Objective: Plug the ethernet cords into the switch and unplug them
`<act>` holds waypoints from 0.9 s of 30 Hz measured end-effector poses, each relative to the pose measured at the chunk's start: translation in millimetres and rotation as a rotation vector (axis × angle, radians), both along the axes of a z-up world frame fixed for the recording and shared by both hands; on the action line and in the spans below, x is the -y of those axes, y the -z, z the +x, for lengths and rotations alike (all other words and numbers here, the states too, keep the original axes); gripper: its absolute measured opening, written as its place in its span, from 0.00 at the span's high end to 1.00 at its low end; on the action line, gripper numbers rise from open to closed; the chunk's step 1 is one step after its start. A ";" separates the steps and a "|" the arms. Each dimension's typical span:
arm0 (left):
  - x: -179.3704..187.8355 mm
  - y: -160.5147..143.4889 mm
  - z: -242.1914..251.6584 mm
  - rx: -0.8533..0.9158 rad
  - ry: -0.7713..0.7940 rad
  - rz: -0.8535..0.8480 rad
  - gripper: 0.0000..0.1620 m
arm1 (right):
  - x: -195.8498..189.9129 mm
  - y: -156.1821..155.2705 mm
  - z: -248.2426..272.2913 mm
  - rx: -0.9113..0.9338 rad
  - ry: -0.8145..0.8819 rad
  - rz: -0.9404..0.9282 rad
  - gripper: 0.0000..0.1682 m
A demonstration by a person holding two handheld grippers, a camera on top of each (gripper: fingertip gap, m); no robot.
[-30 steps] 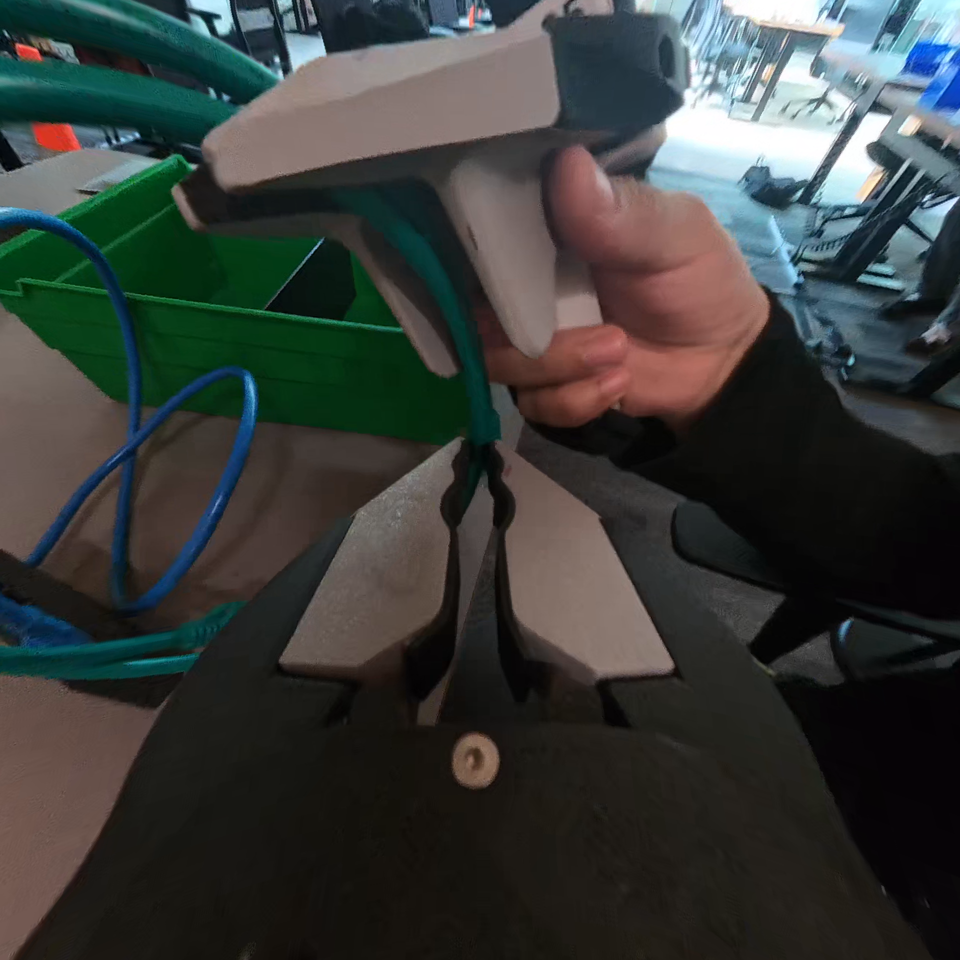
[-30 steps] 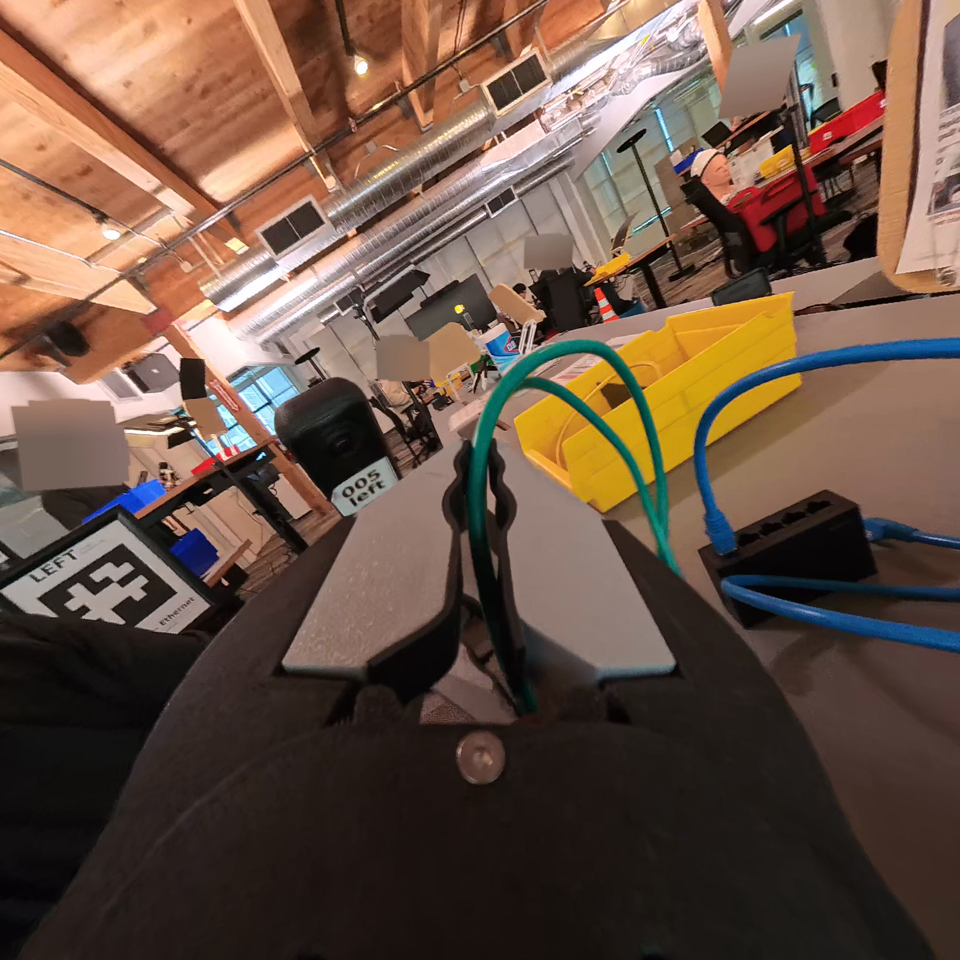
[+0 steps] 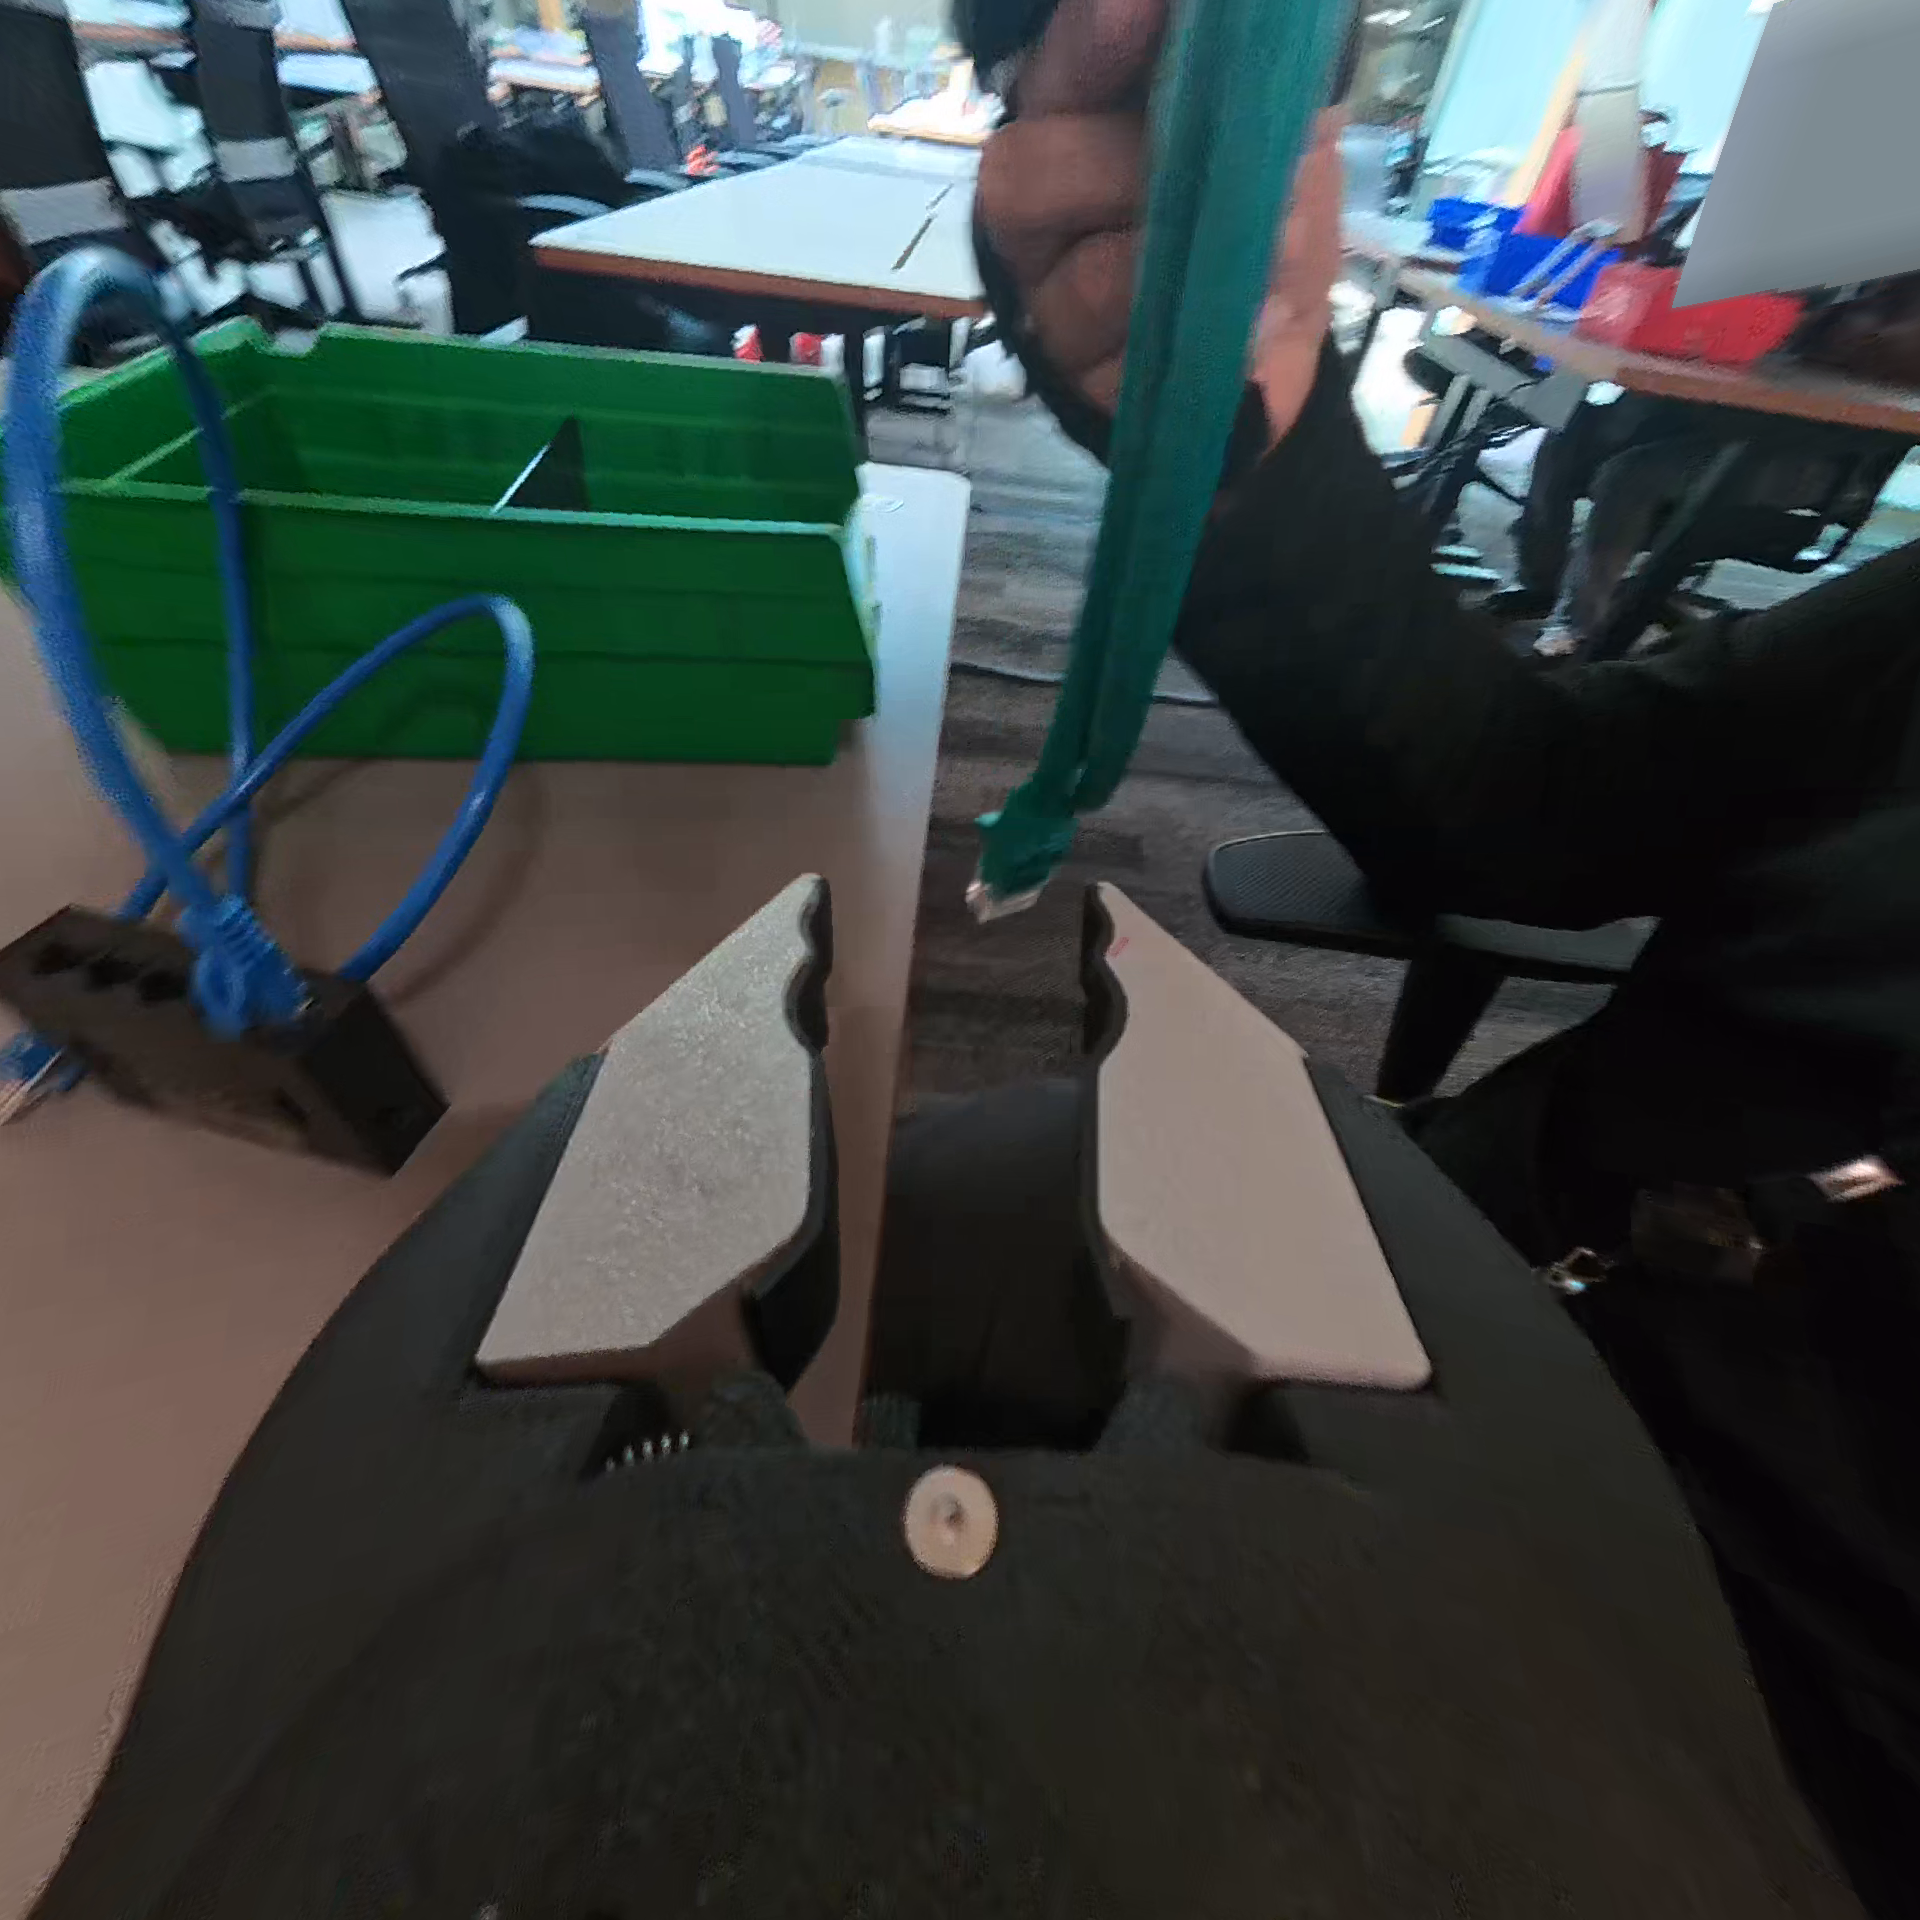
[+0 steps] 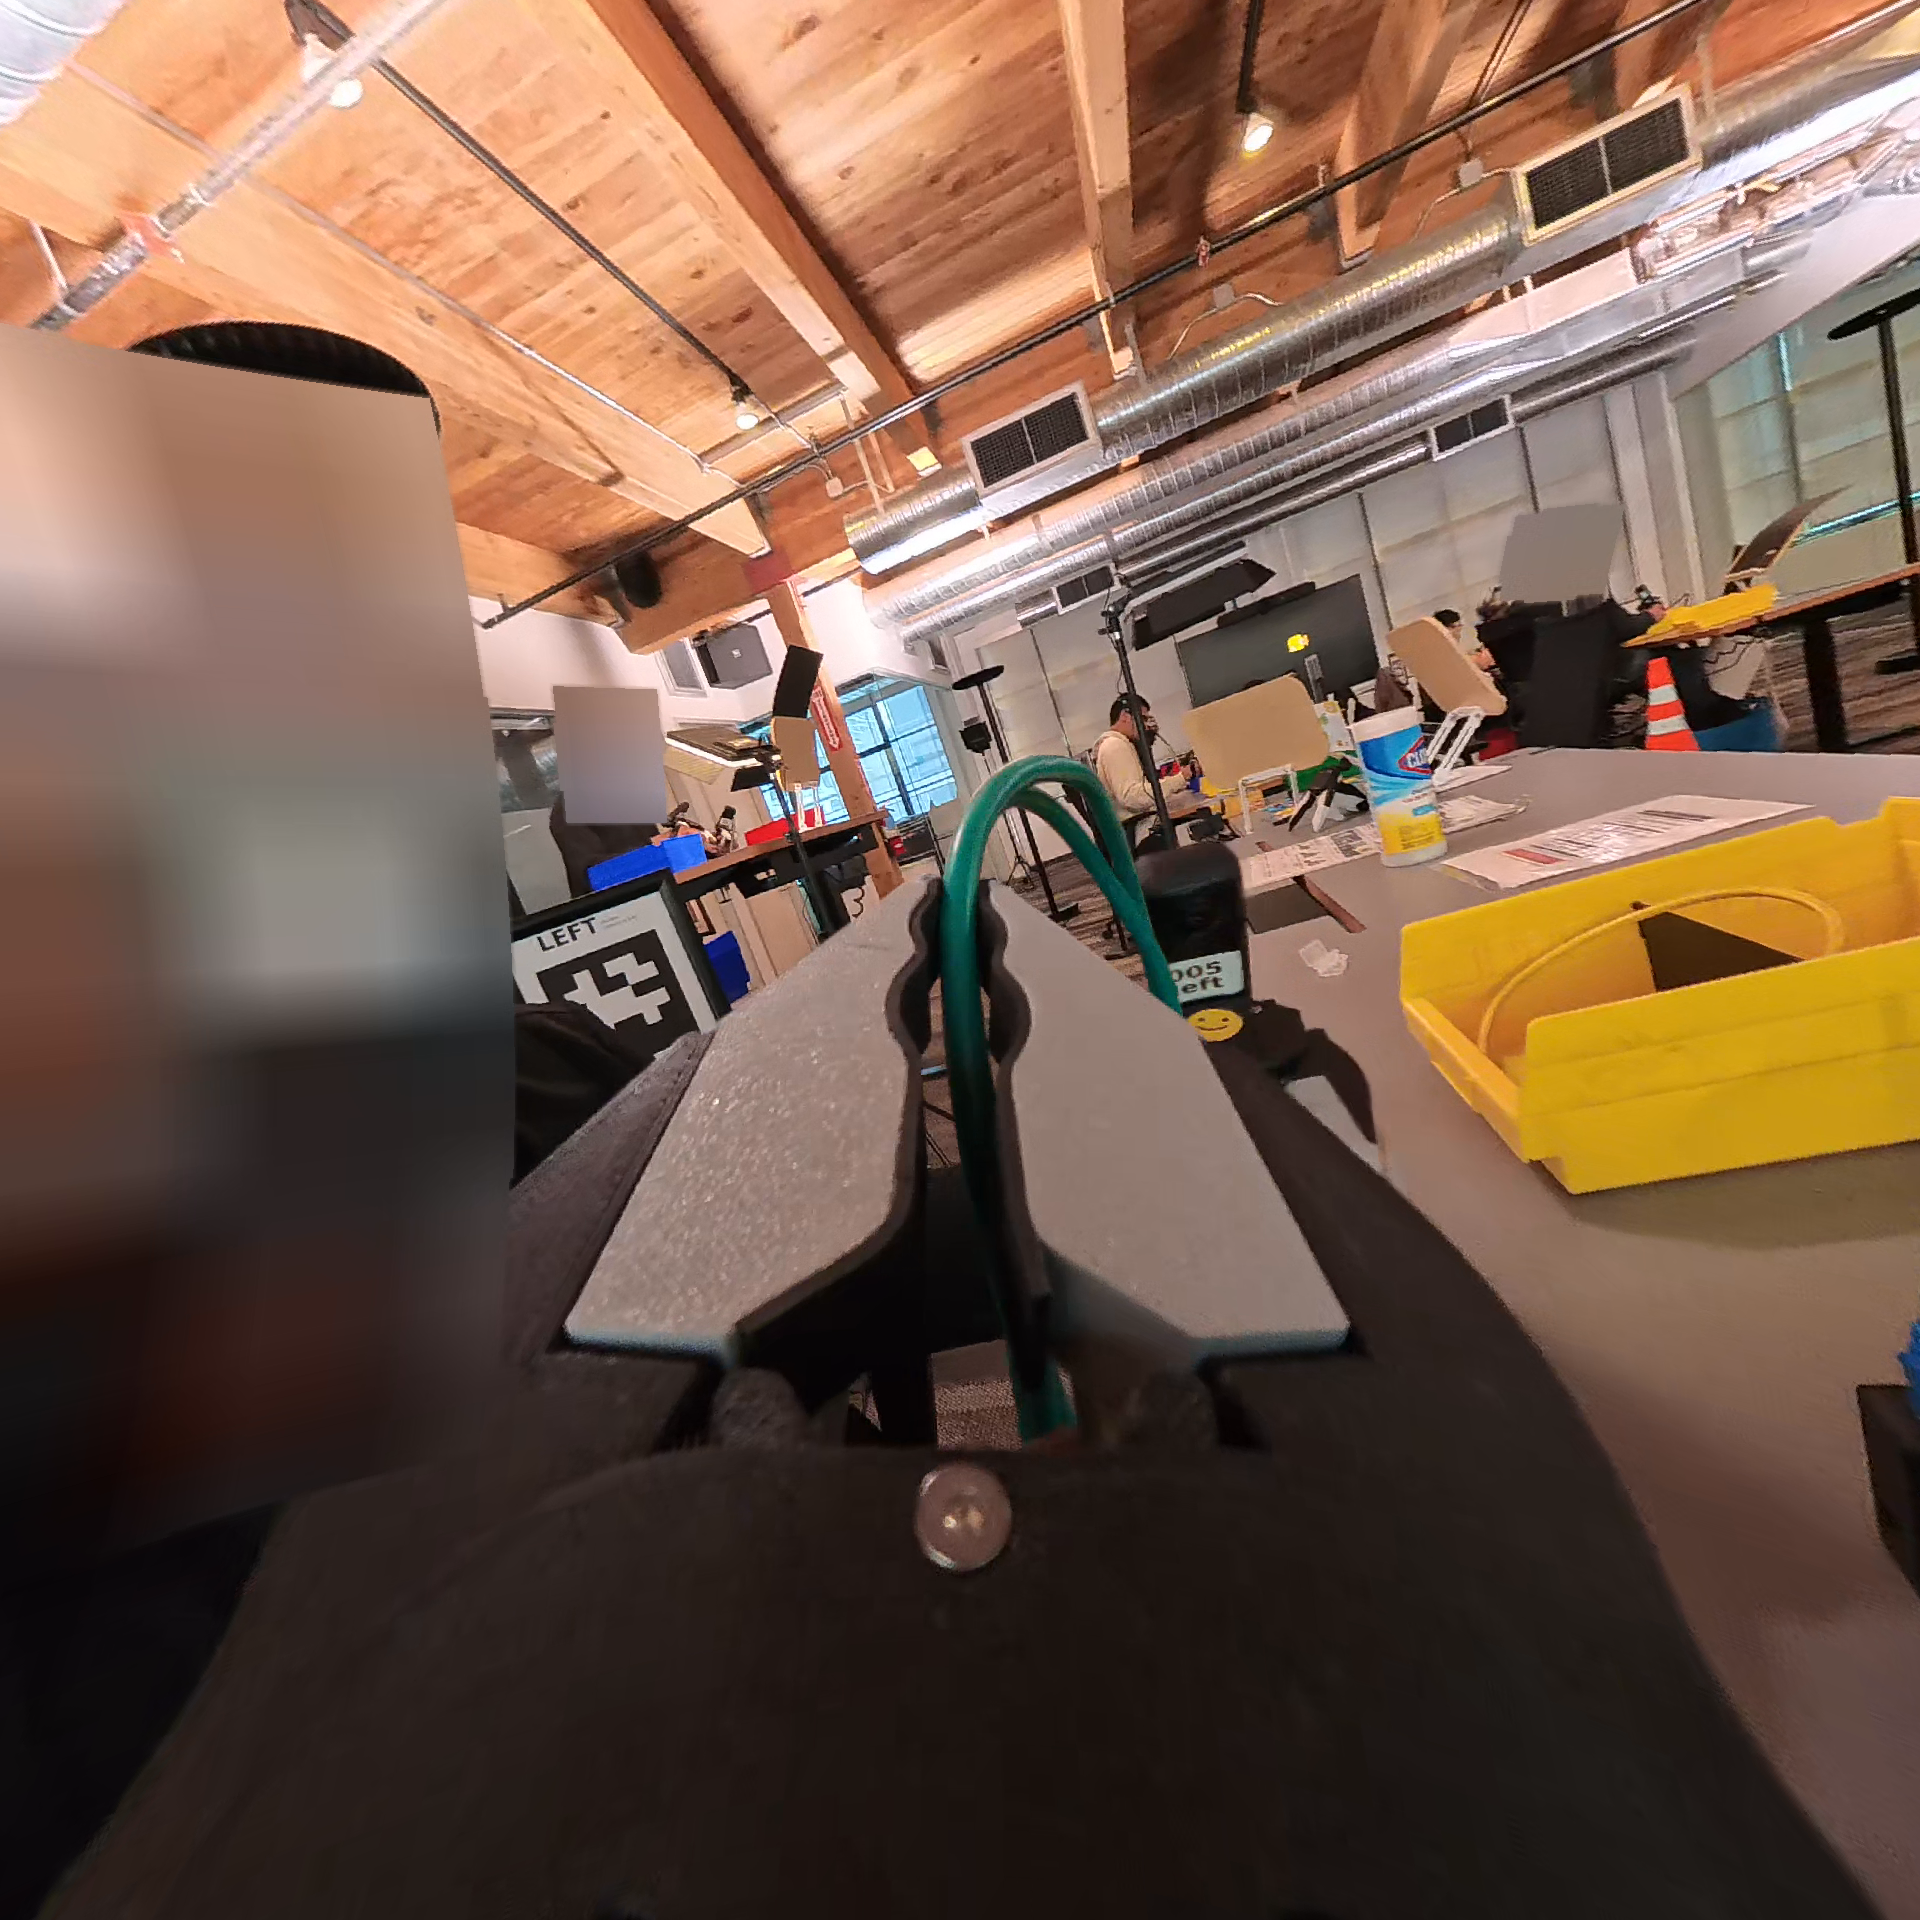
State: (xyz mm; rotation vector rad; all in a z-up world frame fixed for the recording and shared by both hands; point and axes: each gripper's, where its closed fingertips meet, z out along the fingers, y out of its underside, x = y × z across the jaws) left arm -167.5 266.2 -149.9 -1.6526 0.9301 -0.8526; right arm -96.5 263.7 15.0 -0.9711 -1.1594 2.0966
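Observation:
My left gripper (image 3: 954, 940) is open and empty over the table's right edge. A green ethernet cord (image 3: 1164, 436) hangs down from above, and its clear plug (image 3: 1000, 896) dangles just beyond my open fingertips. My right gripper (image 4: 958, 920) is shut on the green cord (image 4: 971, 1049), which loops up over its tips. The black switch (image 3: 223, 1055) sits on the table at the left with a blue cord (image 3: 234, 961) plugged into its top. A corner of the switch (image 4: 1886, 1475) shows at the right edge of the right wrist view.
A green bin (image 3: 499, 582) stands behind the switch. A yellow bin (image 4: 1683, 1029) holding a yellow cable sits on the grey table (image 4: 1558, 1403). A wipes canister (image 4: 1397, 790) and papers lie farther back. A hand and a black sleeve (image 3: 1403, 644) fill the upper right. An office chair (image 3: 1351, 904) stands beside the table. The tips of one gripper are about 20 centimeters away from the tips of the other.
My left gripper has opened and let go of the green cord. The cord's plug end now hangs free from the right gripper, which has lifted and turned away from the switch.

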 end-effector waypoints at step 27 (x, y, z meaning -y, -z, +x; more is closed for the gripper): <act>-64.0 -104.8 -142.9 -1.019 -1.023 0.776 0.94 | -121.6 92.8 -27.8 0.501 0.692 0.084 0.79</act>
